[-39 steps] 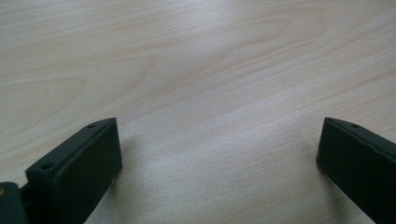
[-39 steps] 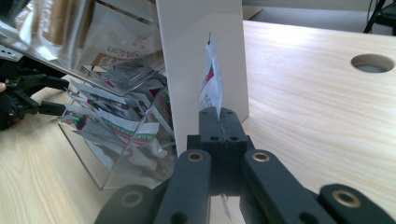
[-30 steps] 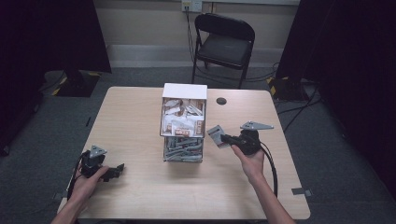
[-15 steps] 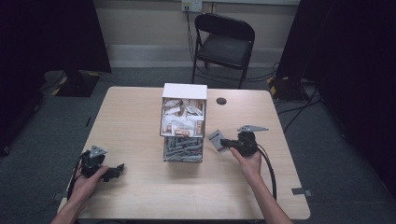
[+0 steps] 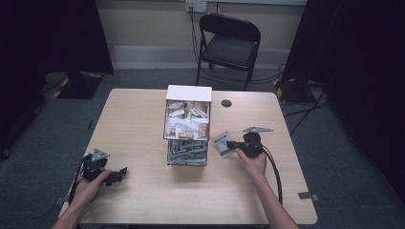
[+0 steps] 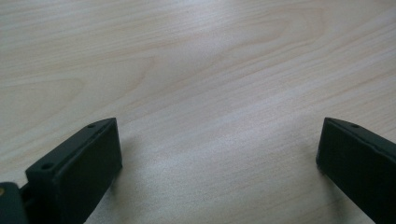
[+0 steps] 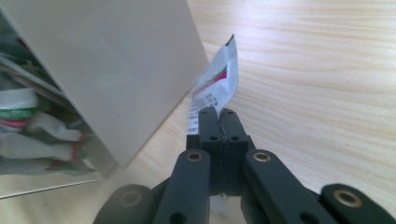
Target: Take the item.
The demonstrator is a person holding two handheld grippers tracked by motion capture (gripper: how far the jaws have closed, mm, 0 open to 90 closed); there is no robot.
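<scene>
The print on the sachet (image 7: 215, 88) is too blurred to read, its lower end hidden between the right gripper (image 7: 218, 122) jaws; the box (image 7: 93, 70) is cut off at the frame's left edge.

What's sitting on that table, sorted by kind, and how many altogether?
Box of packets: 1
Loose packet, pinched in the right hand-held gripper: 1
Hand-held grippers, with the left hand-held gripper: 2
Small dark round thing: 1
Total: 5

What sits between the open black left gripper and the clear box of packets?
Only bare wooden table between left gripper and box, seen in the high view.
</scene>
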